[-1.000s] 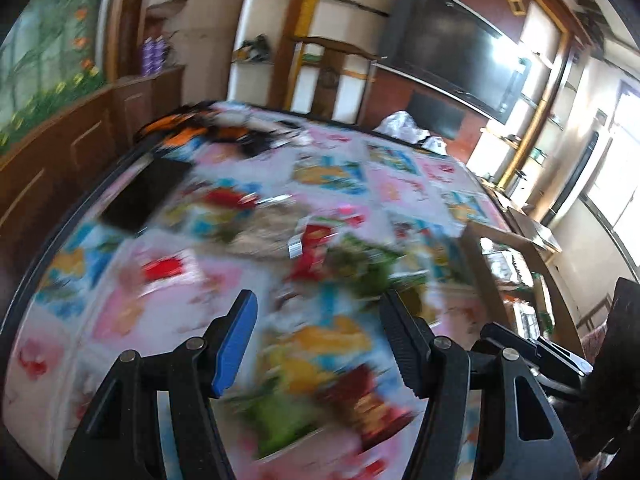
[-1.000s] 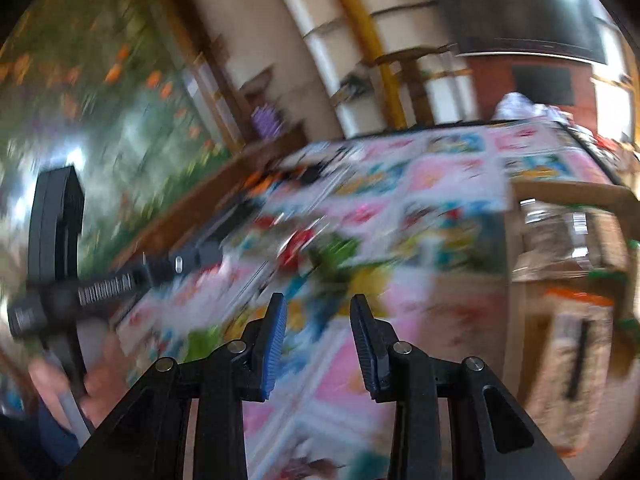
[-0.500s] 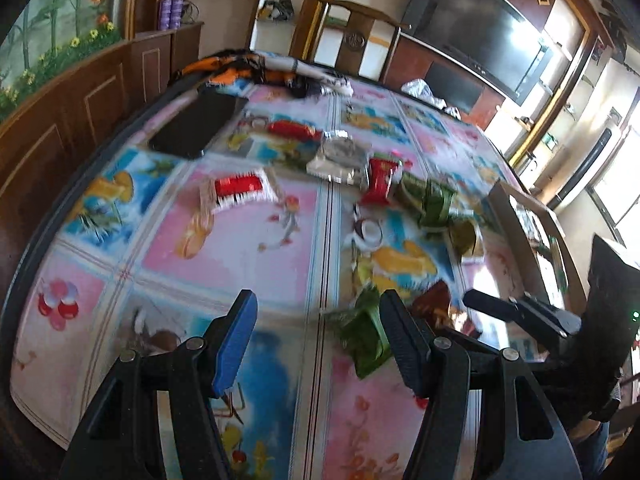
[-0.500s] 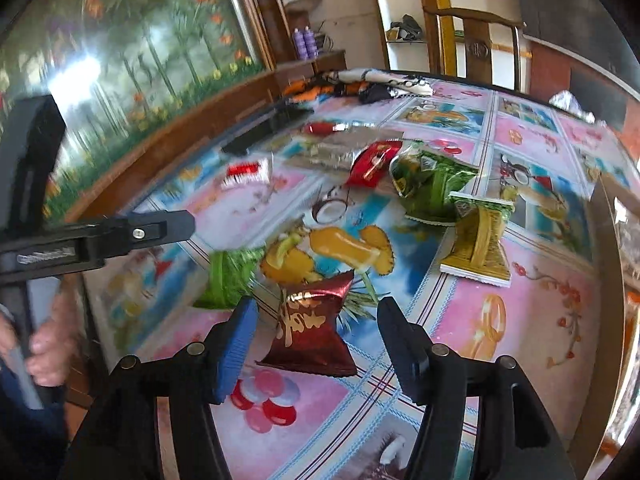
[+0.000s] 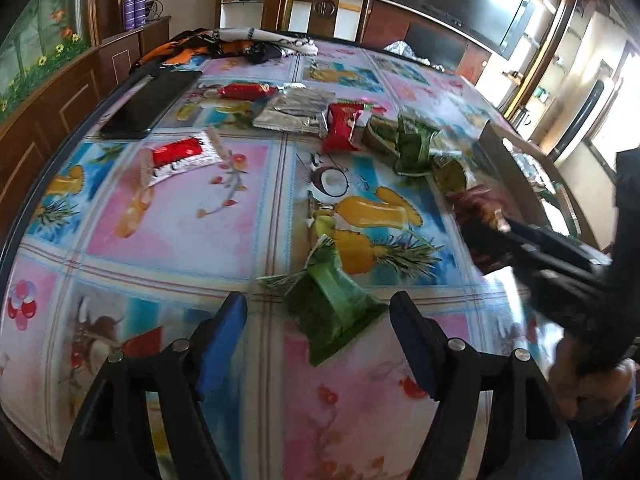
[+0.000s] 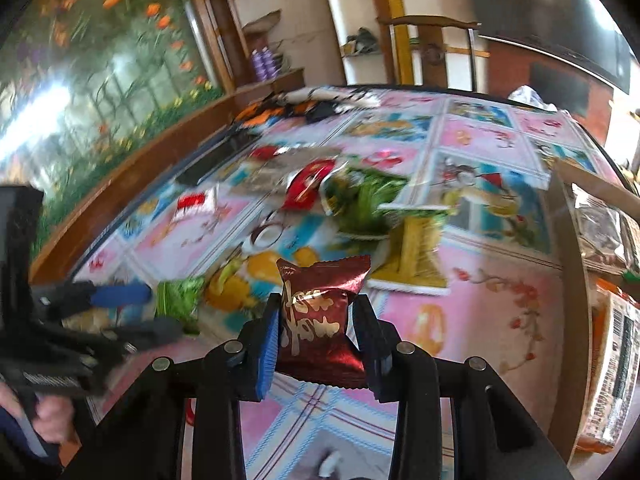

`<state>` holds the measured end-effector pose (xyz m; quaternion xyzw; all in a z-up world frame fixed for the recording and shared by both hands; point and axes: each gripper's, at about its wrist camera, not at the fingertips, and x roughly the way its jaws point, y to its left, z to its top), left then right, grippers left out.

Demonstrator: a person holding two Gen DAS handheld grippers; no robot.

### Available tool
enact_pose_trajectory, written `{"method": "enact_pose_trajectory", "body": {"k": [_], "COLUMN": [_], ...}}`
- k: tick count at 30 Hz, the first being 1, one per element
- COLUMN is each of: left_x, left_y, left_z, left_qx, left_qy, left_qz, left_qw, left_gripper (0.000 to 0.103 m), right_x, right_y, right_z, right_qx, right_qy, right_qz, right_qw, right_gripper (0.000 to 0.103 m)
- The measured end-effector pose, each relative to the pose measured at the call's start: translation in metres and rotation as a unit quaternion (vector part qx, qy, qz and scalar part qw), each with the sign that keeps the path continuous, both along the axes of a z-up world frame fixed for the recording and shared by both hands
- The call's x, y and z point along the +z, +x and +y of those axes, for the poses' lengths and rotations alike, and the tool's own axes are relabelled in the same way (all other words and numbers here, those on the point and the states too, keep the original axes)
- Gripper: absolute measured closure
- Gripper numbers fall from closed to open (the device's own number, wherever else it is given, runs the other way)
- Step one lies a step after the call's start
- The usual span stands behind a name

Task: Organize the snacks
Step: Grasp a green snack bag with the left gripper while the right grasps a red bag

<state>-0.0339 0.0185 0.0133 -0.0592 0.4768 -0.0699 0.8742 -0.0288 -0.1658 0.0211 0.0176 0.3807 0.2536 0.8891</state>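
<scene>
Working from the left edge of the table (image 5: 160, 216), I note a dark flat device (image 5: 150, 104) lying near the rim, and just beside it a red-and-white packet (image 5: 180, 156) flat on the fruit-patterned cloth. Farther back, a red wrapped sweet (image 5: 244, 91) lies next to a silver foil packet (image 5: 296, 114), with a red pouch (image 5: 342, 126) overlapping that packet's right end. A cluster of green packets (image 5: 412, 144) follows to the right. My left gripper (image 5: 318, 336) has just been opening; its jaws stand spread, one on each side of a green snack packet (image 5: 332, 304) that lies on the cloth, and the pads do not press it. Moving right, my right gripper (image 6: 320, 332) has just been closing and now pinches a dark red snack packet (image 6: 320, 320) with gold lettering, held upright between the blue pads and clear of the cloth. In the right wrist view a yellow-green packet (image 6: 412, 256) lies flat beyond it, touching a green packet (image 6: 364, 200) further back. At the far right stands a wooden tray (image 6: 568, 280) whose compartments already hold wrapped goods; their details are too blurred for me to identify. In the left wrist view the right gripper appears smeared by motion near that tray's wall.
</scene>
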Motion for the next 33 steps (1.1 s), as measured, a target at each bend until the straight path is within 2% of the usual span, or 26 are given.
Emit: {"method": "enact_pose_trajectory", "body": {"k": [3,8,9,17,24,33], "left_x": [-0.003,-0.006,-0.005,0.003,0.028,0.04], "left_y": [0.005,0.007,0.008,0.016,0.026,0.026], "left_z": [-0.008,-0.024,-0.026,-0.039,-0.069,-0.081], "left_qx": [0.007,0.008,0.005,0.0,0.009,0.024], "left_qy": [0.025,0.087,0.088,0.096,0.119,0.138], "left_qz": [-0.011,-0.026,-0.027,-0.042,-0.112,-0.157], "left_qw": [0.9996,0.9958,0.9957,0.9945,0.9865,0.9776], "left_gripper": [0.036,0.064,0.067,0.074,0.074,0.074], "right_x": [0.005,0.009,0.009,0.014,0.02,0.021], "right_y": [-0.001,-0.004,-0.004,-0.006,-0.002,-0.001], "right_z": [-0.003,-0.004,-0.005,-0.011,-0.031,-0.041], "right_qx": [-0.005,-0.002,-0.001,-0.013,-0.056,-0.069], "right_qy": [0.011,0.018,0.02,0.03,0.048,0.057], "right_qz": [-0.008,-0.015,-0.015,-0.028,-0.037,-0.038], "right_qw": [1.0,1.0,1.0,0.999,0.997,0.995], "right_gripper": [0.064,0.064,0.064,0.064,0.064,0.064]}}
